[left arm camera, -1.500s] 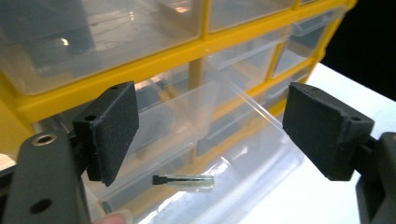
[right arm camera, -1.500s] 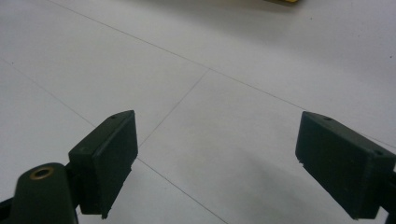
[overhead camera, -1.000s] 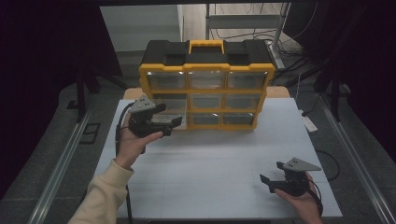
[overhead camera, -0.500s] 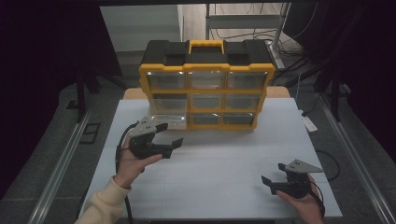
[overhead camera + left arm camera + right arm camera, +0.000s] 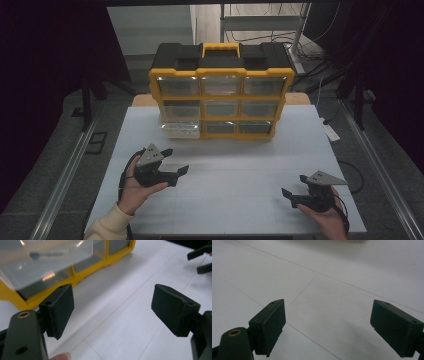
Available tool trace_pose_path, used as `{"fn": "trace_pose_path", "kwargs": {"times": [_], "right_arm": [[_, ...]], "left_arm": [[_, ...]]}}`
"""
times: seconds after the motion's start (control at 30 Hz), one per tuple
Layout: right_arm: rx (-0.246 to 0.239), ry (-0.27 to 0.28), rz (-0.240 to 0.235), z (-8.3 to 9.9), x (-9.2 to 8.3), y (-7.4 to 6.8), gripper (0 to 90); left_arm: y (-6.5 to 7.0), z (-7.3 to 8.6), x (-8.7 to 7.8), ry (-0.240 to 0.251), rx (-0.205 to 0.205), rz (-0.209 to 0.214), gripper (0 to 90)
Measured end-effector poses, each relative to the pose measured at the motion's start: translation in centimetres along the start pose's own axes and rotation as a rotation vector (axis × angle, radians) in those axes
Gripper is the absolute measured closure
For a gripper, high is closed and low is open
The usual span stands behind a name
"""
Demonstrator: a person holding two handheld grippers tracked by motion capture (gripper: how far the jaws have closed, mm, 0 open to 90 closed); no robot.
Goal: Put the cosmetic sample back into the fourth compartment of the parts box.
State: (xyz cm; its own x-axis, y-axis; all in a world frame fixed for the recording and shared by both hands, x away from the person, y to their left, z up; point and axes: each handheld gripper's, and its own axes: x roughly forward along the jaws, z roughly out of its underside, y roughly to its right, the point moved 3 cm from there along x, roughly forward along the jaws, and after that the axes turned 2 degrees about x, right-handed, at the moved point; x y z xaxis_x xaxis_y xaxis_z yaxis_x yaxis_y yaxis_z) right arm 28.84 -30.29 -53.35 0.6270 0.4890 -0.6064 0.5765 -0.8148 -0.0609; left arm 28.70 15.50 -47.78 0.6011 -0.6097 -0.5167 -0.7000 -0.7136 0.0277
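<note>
The white table [image 5: 235, 200] has plenty of bare surface in front of the person: a wide open stretch runs between the two hands, and its left, right and near edges are all in sight, with grey floor and metal rails beyond them. At the far side stands the yellow and black drawer cabinet [image 5: 221, 90], taking up the middle of the back edge. Its lower-left clear drawer [image 5: 181, 126] is pulled out partway toward the person (something small and dark lies inside, too blurred to name).

The left gripper [image 5: 176, 162] hovers just above the table near the left front, jaws standing well apart with nothing between them; they have just widened a little further. From the left gripper view the pulled-out drawer sits up and to the left of the jaws, near but not touching, with bare table straight ahead.

The right gripper [image 5: 291, 196] sits low by the near right corner, well apart from the cabinet. Its jaws are spread wide and empty over bare white tabletop.
</note>
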Motion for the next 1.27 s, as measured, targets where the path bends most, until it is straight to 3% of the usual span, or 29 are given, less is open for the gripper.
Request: {"fn": "trace_pose_path", "kwargs": {"times": [0.63, 0.93, 1.27], "right_arm": [[-0.017, -0.002, -0.026, 0.0, 0.4, 0.0, 13.6], [-0.024, 0.01, -0.022, -0.1, 0.3, 0.0, 13.7], [-0.023, 0.017, -0.015, -0.1, 0.1, 0.0, 13.8]], "left_arm": [[-1.4, 5.7, -0.2, -0.051, -0.073, -0.044, 17.6], [-1.8, 6.0, -0.7, -0.04, -0.086, -0.054, 17.7], [-1.7, 6.1, -0.4, -0.051, -0.073, -0.053, 17.7]]}}
